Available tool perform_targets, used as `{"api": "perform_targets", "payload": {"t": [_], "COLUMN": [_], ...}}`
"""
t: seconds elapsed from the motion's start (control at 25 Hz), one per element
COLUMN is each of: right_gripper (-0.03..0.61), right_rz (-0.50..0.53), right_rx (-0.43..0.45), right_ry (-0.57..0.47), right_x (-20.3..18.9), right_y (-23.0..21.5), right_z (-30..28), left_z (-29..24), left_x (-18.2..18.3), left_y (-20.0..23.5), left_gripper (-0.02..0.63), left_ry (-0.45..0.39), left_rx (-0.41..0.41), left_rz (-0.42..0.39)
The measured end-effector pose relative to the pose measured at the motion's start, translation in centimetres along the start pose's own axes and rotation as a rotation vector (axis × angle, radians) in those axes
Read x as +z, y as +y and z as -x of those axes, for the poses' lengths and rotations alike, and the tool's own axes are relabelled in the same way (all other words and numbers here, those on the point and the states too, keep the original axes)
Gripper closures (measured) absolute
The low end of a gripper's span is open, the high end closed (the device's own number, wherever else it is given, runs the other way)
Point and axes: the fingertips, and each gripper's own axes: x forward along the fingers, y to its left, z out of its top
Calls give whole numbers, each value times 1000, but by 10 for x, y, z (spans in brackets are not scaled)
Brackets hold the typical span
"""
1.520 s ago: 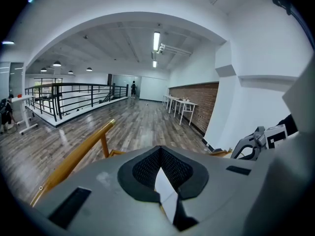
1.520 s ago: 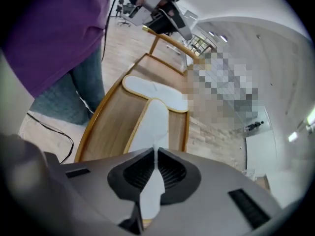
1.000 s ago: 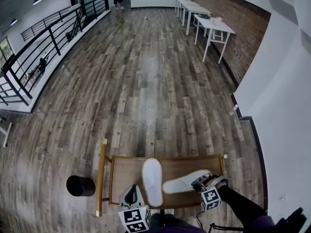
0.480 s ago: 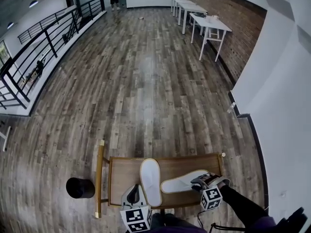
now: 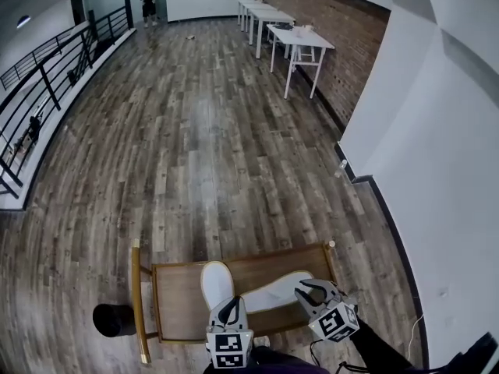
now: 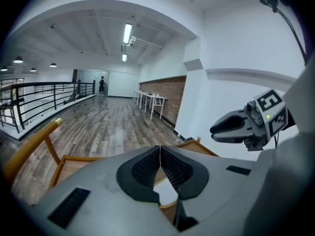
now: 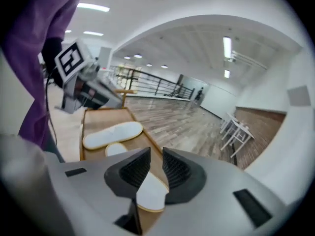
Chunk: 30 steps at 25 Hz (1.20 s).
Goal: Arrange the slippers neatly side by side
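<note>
Two hand-held grippers are shown over the near edge of a low wooden surface [image 5: 178, 306] on which a pair of white slippers is to be lined up. The right hand-held gripper [image 7: 156, 156] is held above the near right part of the surface with its jaws parted. They have just been opening wide and have eased in slightly, and nothing is clamped between them. The slanted slipper [image 5: 277, 291] is seen through the gap, lying flat on the wood beneath, so it is judged to have been let go there.

The left hand-held gripper [image 6: 160, 151] is carried with its jaws pressed together and empty. Its tip is near the middle of the near edge, just beside the near end of the straight slipper [image 5: 216, 281]; whether it touches cannot be told. A closed tip is judged better suited to nudging than to lifting.

The straight slipper is laid from the near edge toward the far edge, left of the middle. The slanted slipper is laid across, from beside it toward the far right corner, so the pair is not yet parallel and the task is judged unfinished. A black round container [image 5: 113, 319] is stood on the plank floor [image 5: 203, 154] off the near left corner, and white tables [image 5: 290, 36] are lined along a brick wall well beyond.
</note>
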Motion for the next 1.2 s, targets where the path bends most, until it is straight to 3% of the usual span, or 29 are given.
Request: {"api": "perform_targets", "payload": {"t": [0.16, 0.28, 0.36, 0.44, 0.56, 0.68, 0.84, 1.08, 1.16, 1.2], "right_gripper": [580, 580, 580, 580, 580, 580, 580, 580, 580, 580], "right_rz": [-294, -430, -506, -555, -545, -545, -544, -533, -524, -526], "right_rx": [-197, -303, -349, -357, -351, -351, -348, -351, -358, -359], "right_ry": [-75, -102, -115, -113, -109, -100, -81, -82, -88, -88], "right_x": [15, 18, 16, 13, 6, 1, -2, -6, -7, -7], "right_y": [-21, -32, -37, -36, -35, -36, -31, -32, -34, -35], "right_z": [28, 45, 54, 59, 60, 63, 64, 67, 68, 68], "left_z": [-26, -45, -58, -68, -79, -89, -101, -117, -121, -122], "left_x": [-17, -34, -49, -65, -97, -117, -126, -128, -122, -119], "left_y": [-50, -79, -96, -111, -126, -132, -143, -147, -143, -140], "left_gripper": [611, 611, 587, 540, 488, 480, 480, 482, 487, 556], "left_ry": [27, 82, 135, 195, 310, 384, 376, 415, 405, 400], "left_rx": [-216, -311, -362, -427, -509, -522, -524, -534, -504, -479], "left_rz": [-79, -174, -282, -423, -643, -763, -824, -826, -817, -813]}}
